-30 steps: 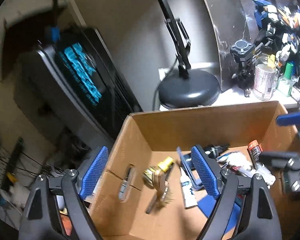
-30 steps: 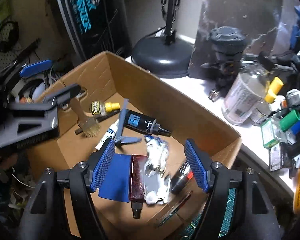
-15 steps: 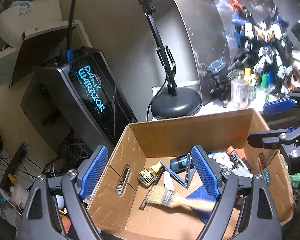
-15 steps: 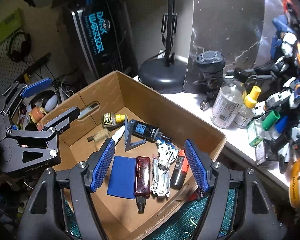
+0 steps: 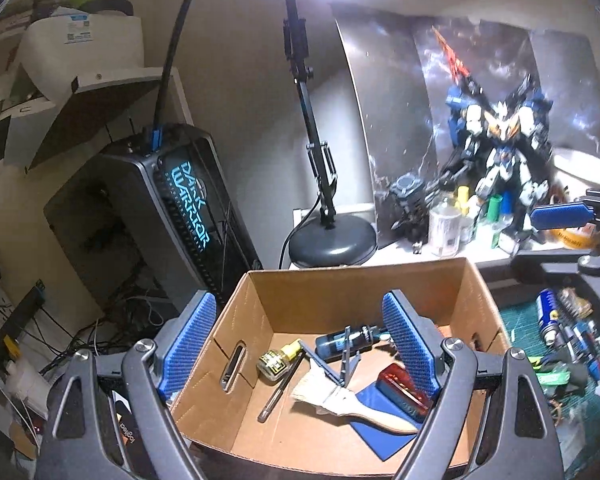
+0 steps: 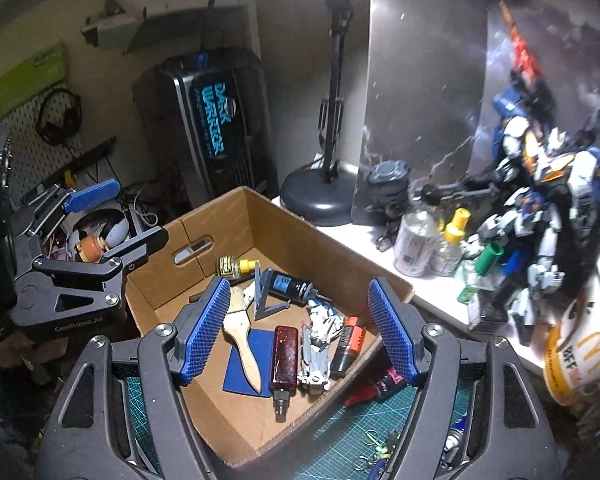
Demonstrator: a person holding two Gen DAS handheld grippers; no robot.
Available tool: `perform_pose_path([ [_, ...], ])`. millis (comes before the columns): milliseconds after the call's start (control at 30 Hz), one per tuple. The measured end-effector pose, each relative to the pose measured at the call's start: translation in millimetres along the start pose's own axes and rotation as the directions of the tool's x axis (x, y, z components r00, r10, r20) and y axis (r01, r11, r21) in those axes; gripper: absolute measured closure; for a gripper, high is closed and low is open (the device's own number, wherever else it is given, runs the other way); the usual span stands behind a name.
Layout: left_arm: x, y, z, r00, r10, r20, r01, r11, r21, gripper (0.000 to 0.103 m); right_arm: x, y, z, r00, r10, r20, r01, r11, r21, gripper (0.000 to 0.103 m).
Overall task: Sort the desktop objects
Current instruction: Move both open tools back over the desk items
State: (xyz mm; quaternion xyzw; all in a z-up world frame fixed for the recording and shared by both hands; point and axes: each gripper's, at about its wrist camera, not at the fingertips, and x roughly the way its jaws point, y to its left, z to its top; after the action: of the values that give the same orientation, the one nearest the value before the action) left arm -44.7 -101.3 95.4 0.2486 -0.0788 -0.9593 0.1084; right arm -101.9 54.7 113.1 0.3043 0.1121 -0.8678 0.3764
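Both grippers stood with jaws apart and nothing between the pads. Left gripper (image 5: 302, 344) hung above the near-left corner of the cardboard box (image 5: 356, 280); right gripper (image 6: 300, 330) hung above the box's near edge, over the green cutting mat (image 6: 332, 440).

Contents of the box:
- A paintbrush (image 6: 240, 336) lay flat on the floor of the box, its wooden handle resting across a blue sheet (image 6: 260, 360).
- A dark red bottle (image 6: 285, 354) lay on its side just beside the brush handle, cap toward the near wall.
- A white model part (image 6: 318, 344) and an orange-capped marker (image 6: 348, 346) lay beside the bottle.
- A black tube (image 6: 290, 286) and a small yellow-capped bottle (image 6: 232, 267) lay near the far wall.

Items outside the box:
- A red-tipped tube (image 6: 380, 386) lay on the mat, touching the outside of the box's near wall.
- Small clippings were scattered on the mat near the bottom of the right view; their kind could not be determined.

Handling assessment for the red-tipped tube, judged the likeliest remaining item:
1. It appeared light and narrow, with a smooth and possibly soft body.
2. Grip point: mid-body, pads across the short axis. The tapered tip would likely slip out.
3. Its position against the cardboard leaves little clearance for the pad on the box side; approach from above, along the wall.
4. Close gently; a soft tube may deform or leak under hard pressure.
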Motion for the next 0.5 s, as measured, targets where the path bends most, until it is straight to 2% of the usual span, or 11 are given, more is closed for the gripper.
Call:
perform_pose_path([
  [167,-22,5,-1,0.998,-0.032,0.053,0.034,0.998,-0.048,0.017,-43,-3,-8,0.992,-0.038,0.124,0.036,0.999,0.016,0.034],
  [333,-41,4,-8,0.992,-0.082,0.096,0.090,0.993,-0.076,0.017,-79,-5,-25,0.983,-0.072,0.167,0.068,0.997,0.024,0.034],
  [500,-55,-7,-22,0.979,-0.165,0.120,0.175,0.981,-0.086,0.017,-113,-7,-51,0.974,-0.123,0.192,0.118,0.992,0.037,0.034],
])
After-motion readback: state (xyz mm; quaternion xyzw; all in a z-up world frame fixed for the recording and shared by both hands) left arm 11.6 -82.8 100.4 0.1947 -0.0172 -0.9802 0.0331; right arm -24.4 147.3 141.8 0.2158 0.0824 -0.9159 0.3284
